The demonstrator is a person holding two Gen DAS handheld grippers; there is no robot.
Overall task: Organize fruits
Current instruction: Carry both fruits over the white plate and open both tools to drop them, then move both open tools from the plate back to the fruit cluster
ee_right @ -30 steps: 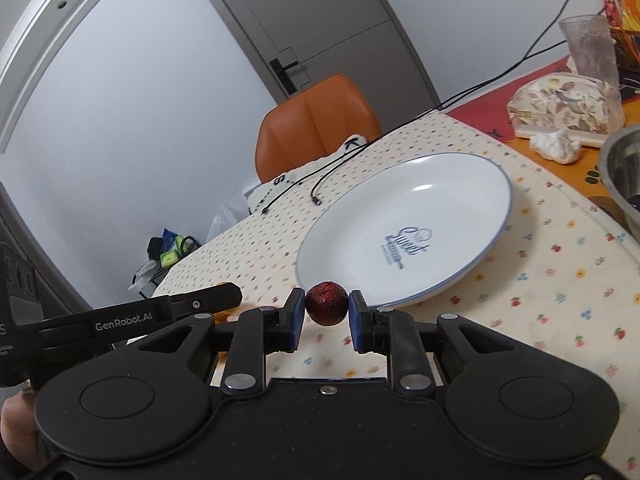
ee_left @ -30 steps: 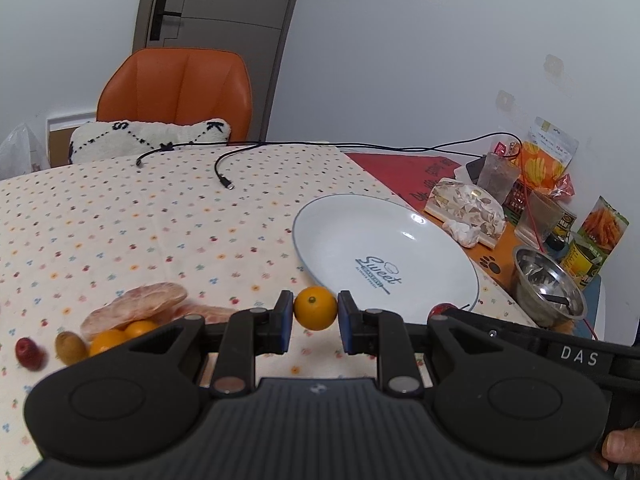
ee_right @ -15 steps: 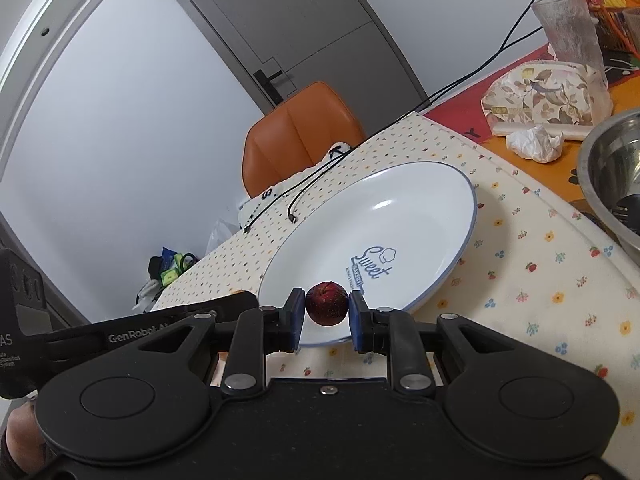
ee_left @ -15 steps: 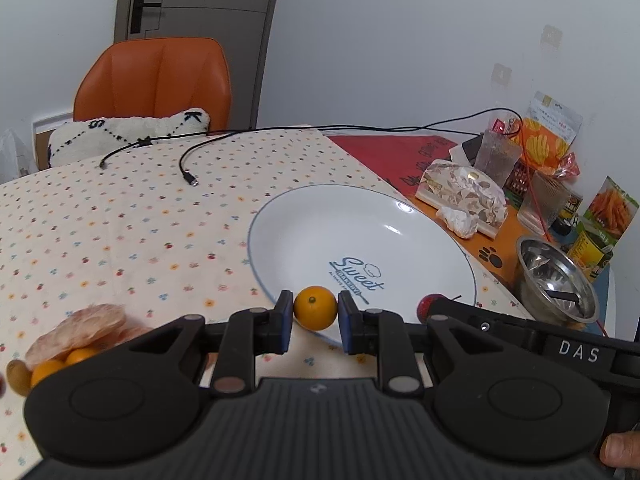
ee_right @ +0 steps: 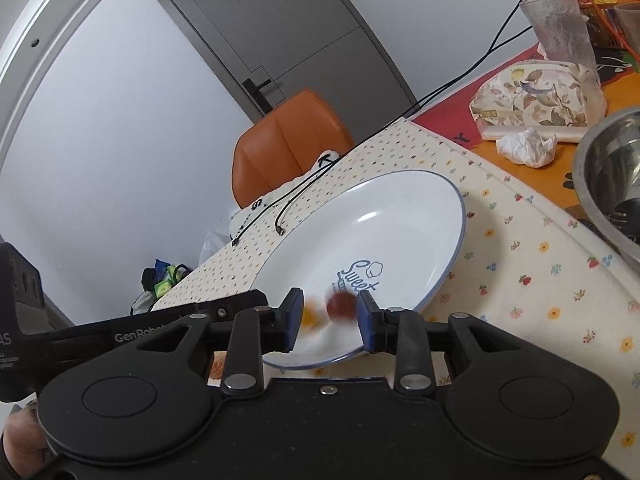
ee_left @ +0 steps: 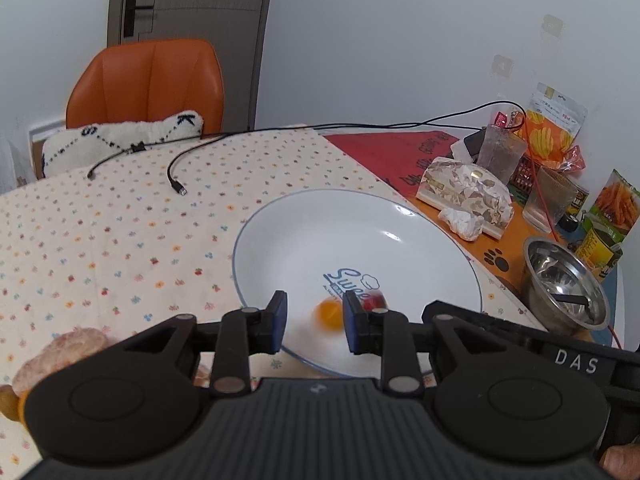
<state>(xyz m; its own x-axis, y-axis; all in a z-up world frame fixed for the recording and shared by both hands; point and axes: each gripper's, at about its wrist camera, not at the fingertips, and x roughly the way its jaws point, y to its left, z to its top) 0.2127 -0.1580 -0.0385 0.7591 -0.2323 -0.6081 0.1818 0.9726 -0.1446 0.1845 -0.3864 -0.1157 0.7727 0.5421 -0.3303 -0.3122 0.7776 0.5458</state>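
Note:
A white plate (ee_left: 304,236) (ee_right: 400,220) with a blue rim and "Sweet" lettering lies on the dotted tablecloth. My left gripper (ee_left: 314,322) hangs open over the plate's near edge. A small orange fruit (ee_left: 329,315) (ee_right: 311,317), blurred, shows between its fingers, free of both pads. My right gripper (ee_right: 329,320) is open too, and a dark red fruit (ee_right: 341,308) (ee_left: 374,301), also blurred, sits loose in the gap over the plate. Both fruits are above the plate's near part; whether they touch it I cannot tell.
More fruit and a pinkish flat piece (ee_left: 56,356) lie at the left table edge. A steel bowl (ee_left: 564,280), a tissue pack (ee_left: 464,192), glasses and snack bags crowd the right. Black cables (ee_left: 176,172) cross the cloth before an orange chair (ee_left: 144,84).
Both grippers moved forward over the plate and went from shut to open. The orange fruit and the red fruit left the pads and are dropping, blurred, onto the plate.

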